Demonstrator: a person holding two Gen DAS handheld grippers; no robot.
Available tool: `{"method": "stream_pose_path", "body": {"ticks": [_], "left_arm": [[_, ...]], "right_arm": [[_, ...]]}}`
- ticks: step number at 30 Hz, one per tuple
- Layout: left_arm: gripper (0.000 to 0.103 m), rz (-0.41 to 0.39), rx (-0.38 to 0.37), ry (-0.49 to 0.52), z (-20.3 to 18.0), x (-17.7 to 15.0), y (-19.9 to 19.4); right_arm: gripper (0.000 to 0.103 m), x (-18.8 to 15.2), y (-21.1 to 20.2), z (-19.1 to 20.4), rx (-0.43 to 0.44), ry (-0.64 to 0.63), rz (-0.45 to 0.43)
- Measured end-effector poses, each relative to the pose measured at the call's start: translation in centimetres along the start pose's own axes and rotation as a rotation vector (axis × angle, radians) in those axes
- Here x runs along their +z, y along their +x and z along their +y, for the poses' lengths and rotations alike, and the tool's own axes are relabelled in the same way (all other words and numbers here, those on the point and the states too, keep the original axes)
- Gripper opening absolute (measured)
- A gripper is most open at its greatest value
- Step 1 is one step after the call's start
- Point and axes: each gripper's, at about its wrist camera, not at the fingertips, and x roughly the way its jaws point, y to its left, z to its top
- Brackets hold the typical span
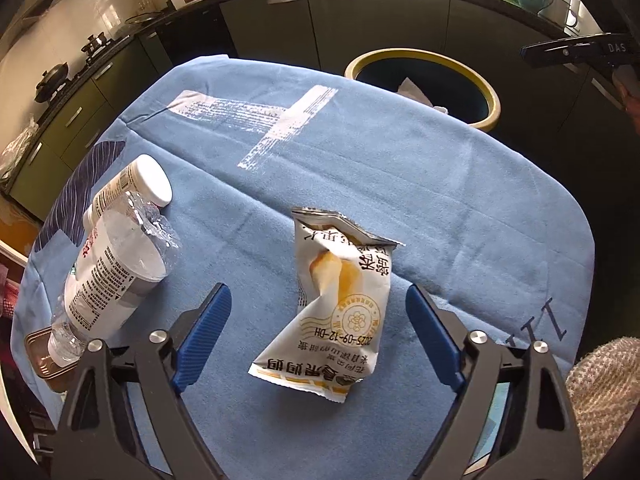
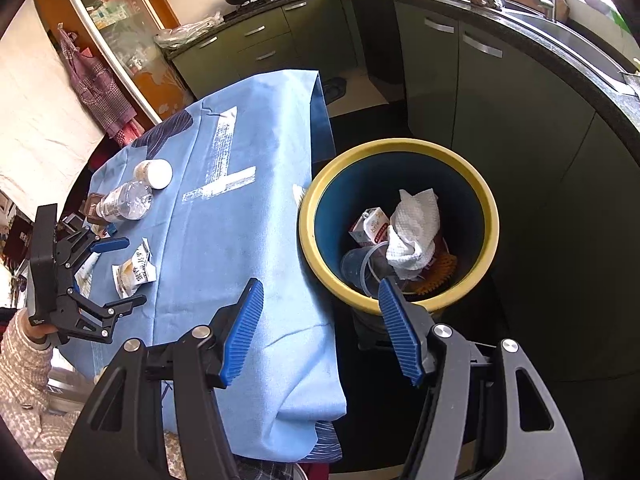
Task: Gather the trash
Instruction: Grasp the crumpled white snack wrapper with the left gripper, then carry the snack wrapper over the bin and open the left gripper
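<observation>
Left wrist view looks down on a bench draped in a blue cloth (image 1: 360,168), with the left tongs (image 1: 319,336) spread wide, one blue pad on each side of a crumpled snack wrapper (image 1: 336,300). The wrapper lies on the cloth between the pads and neither pad touches it. To its left lie a clear plastic bottle (image 1: 108,280) with a printed label and, touching it on the far side, a white-capped jar (image 1: 140,184) on its side. A small brown tray (image 1: 40,356) sits at the bench's left edge, partly under the bottle's neck. Beyond the far right corner of the bench stands a yellow-rimmed trash bin (image 1: 424,58).

Right wrist view shows the right tongs (image 2: 320,328) also spread apart and holding nothing, hovering over the bench's edge just beside the bin. The bin, dark blue inside, holds a crumpled paper towel (image 2: 414,232), a small carton (image 2: 370,226), a clear plastic cup (image 2: 360,268) and something orange (image 2: 436,276) I cannot identify. Across the bench, the left tongs appear again, straddling the wrapper, with a second wrapper-like piece (image 2: 86,274) under them.
</observation>
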Motion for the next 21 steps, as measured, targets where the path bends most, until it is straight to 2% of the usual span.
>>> {"method": "stream_pose_path", "body": {"ticks": [6, 8, 17, 21], "left_arm": [[0.063, 0.014, -0.007, -0.008, 0.1, -0.1, 0.2], [0.051, 0.016, -0.016, -0.010, 0.2, -0.1, 0.2], [0.035, 0.000, -0.016, 0.009, -0.2, -0.3, -0.9], [0.032, -0.022, -0.018, 0.007, -0.1, -0.2, -1.7]], "right_arm": [[0.060, -0.2, 0.1, 0.6, 0.011, -0.011, 0.006], [0.060, -0.2, 0.1, 0.9, 0.016, -0.016, 0.006], [0.064, -0.3, -0.2, 1.7, 0.029, -0.042, 0.001], [0.065, -0.3, -0.3, 1.8, 0.033, -0.047, -0.001]]}}
